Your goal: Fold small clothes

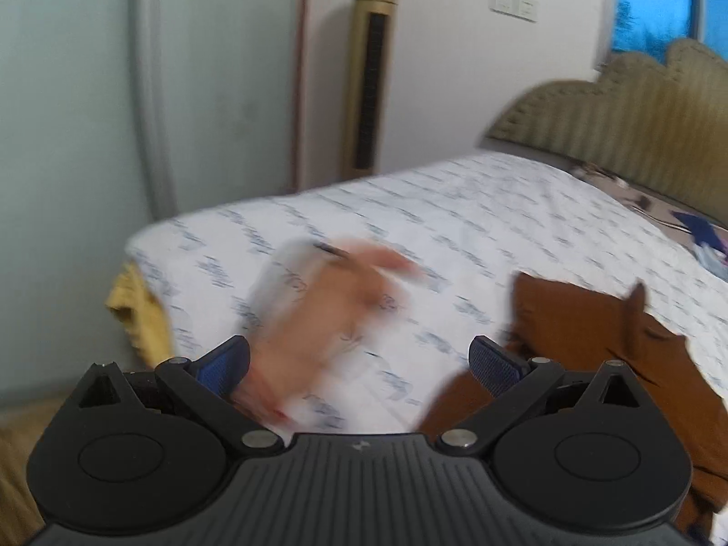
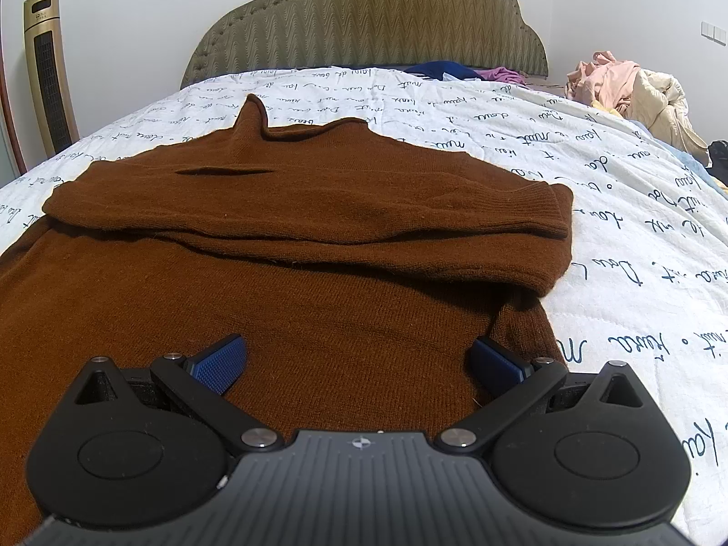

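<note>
Across the bed (image 2: 591, 191), both grippers' fingers (image 2: 218, 364) stood spread, empty; grabbing the brown sweater (image 2: 295, 282) carelessly might undo its folded sleeve (image 2: 318, 200).

Cursive script covers the white quilt (image 2: 523, 118), its words too loose to read.

Bed (image 2: 614, 236): white quilt with script print. Brown sweater (image 2: 282, 273) lies flat on it, sleeves folded across. Clothes pile (image 2: 632, 86) at far right corner.
</note>
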Available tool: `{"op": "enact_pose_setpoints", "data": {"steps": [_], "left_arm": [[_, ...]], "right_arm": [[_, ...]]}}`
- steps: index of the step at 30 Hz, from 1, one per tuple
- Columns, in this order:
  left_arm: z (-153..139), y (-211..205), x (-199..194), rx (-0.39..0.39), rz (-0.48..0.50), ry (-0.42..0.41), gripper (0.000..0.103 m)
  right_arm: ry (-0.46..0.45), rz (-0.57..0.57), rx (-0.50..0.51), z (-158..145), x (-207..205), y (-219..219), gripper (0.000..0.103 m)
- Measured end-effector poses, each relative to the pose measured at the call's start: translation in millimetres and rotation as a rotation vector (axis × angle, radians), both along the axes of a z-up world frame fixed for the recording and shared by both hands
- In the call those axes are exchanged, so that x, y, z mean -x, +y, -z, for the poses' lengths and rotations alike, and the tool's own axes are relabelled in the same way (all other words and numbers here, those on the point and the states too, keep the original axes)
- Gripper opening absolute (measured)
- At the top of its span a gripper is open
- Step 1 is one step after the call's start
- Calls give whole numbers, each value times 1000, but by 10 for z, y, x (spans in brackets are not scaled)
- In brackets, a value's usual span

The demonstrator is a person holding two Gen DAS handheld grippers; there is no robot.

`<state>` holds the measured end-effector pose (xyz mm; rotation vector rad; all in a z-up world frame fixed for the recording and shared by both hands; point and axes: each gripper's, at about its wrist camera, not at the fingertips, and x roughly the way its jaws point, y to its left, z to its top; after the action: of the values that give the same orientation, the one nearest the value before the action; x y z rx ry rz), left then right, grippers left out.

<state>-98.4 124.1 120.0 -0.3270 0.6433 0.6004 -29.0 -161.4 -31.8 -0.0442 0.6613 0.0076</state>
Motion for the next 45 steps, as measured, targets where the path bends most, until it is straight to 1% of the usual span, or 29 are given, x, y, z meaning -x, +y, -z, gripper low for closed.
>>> {"op": "enact_pose_setpoints", "data": {"steps": [2,6,8,9,10,11,13,14,15,16,18,20,21,22,23,24,26,28,29,31,32,33,35,37,40,45], "left_arm": [[65,-91,-176,16,79,2,103],[130,-308,-573,12,281,-15,103],[152,-387,-728,7,324,2,103],[167,-413,-786,-1,314,34,103],[179,-451,-841,-36,270,106,103],[196,-492,-903,-108,198,221,103],[250,-536,-980,-277,48,468,103],[248,-551,-993,-351,9,530,103],[216,-555,-987,-378,15,533,103],[161,-542,-975,-349,52,485,103],[51,-536,-967,-243,149,324,103],[-3,-570,-1010,-157,272,172,103],[-4,-601,-1039,-121,335,109,103],[9,-639,-1074,-88,395,56,103],[38,-695,-1113,-62,449,20,103],[88,-761,-1154,-47,487,7,103],[192,-863,-1240,-44,520,41,103],[308,-919,-1292,-61,532,86,103],[374,-894,-1303,-47,539,93,103],[520,-737,-1235,18,535,77,103],[593,-668,-1211,36,518,80,103],[664,-547,-1179,42,502,94,103],[766,-451,-1145,43,479,132,103],[809,-392,-1110,47,472,149,103],[796,-447,-1092,28,502,144,103],[815,-641,-1120,-48,586,188,103]], "right_arm": [[0,0,0,0,0,3,103],[0,0,0,0,0,1,103],[0,0,0,0,0,4,103],[0,0,0,1,0,2,103],[0,0,0,1,0,3,103],[0,0,0,1,0,4,103],[0,0,0,1,0,4,103],[0,0,0,1,0,4,103],[0,0,0,1,0,4,103],[0,0,0,1,0,2,103],[0,0,0,2,1,5,103],[0,0,0,1,1,5,103],[0,0,0,1,2,6,103],[0,0,0,1,2,3,103],[0,0,0,1,2,6,103],[0,0,0,1,2,6,103],[0,0,0,0,3,6,103],[0,0,0,0,3,5,103],[0,0,0,0,3,7,103],[0,0,0,0,3,4,103],[0,0,0,0,3,4,103],[0,0,0,0,3,6,103],[0,0,0,0,3,5,103],[0,0,0,0,3,2,103],[0,0,0,0,3,3,103],[0,0,0,0,3,5,103]]}}
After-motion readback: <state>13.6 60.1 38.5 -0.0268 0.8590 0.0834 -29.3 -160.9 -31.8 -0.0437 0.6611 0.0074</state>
